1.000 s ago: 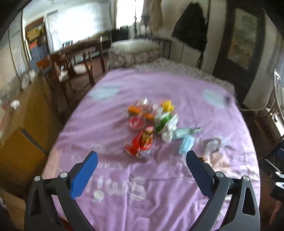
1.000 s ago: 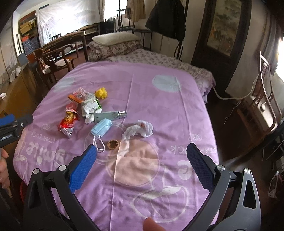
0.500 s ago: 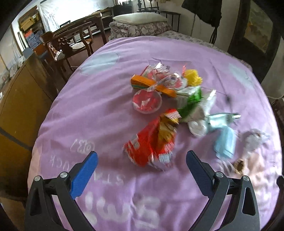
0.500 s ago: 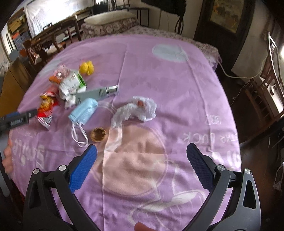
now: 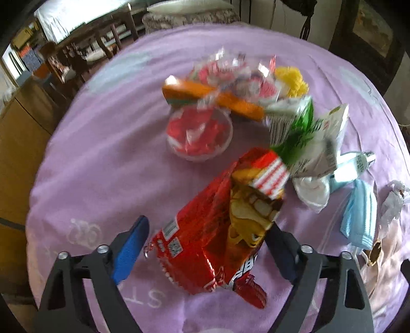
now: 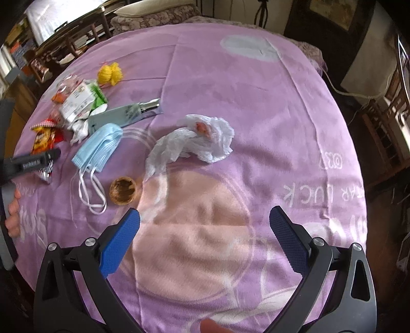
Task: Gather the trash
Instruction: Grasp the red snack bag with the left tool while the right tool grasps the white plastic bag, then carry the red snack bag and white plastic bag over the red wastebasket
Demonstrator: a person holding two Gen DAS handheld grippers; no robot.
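A red and yellow chip bag (image 5: 220,230) lies on the purple bedspread (image 5: 102,158). My left gripper (image 5: 207,246) is open, with the bag's near end between its fingers. Beyond lie a clear cup with red wrappers (image 5: 200,133), an orange wrapper (image 5: 212,97), a yellow ball (image 5: 292,79) and a green and white pack (image 5: 307,135). My right gripper (image 6: 205,230) is open and empty above the bedspread. Ahead of it lie a crumpled white tissue (image 6: 192,143), a blue face mask (image 6: 100,146), a brown paper cup liner (image 6: 123,189) and a grey tube (image 6: 128,112).
The bed's edges fall away left and right. A wooden cabinet (image 5: 18,133) stands left of the bed, chairs (image 5: 84,56) behind it. A pillow (image 6: 151,7) lies at the far end. A wooden chair (image 6: 392,102) and a white cable (image 6: 353,92) are on the right.
Both grippers have moved down and forward toward the bed. The left one has closed in on the chip bag, which now sits between its open fingers.
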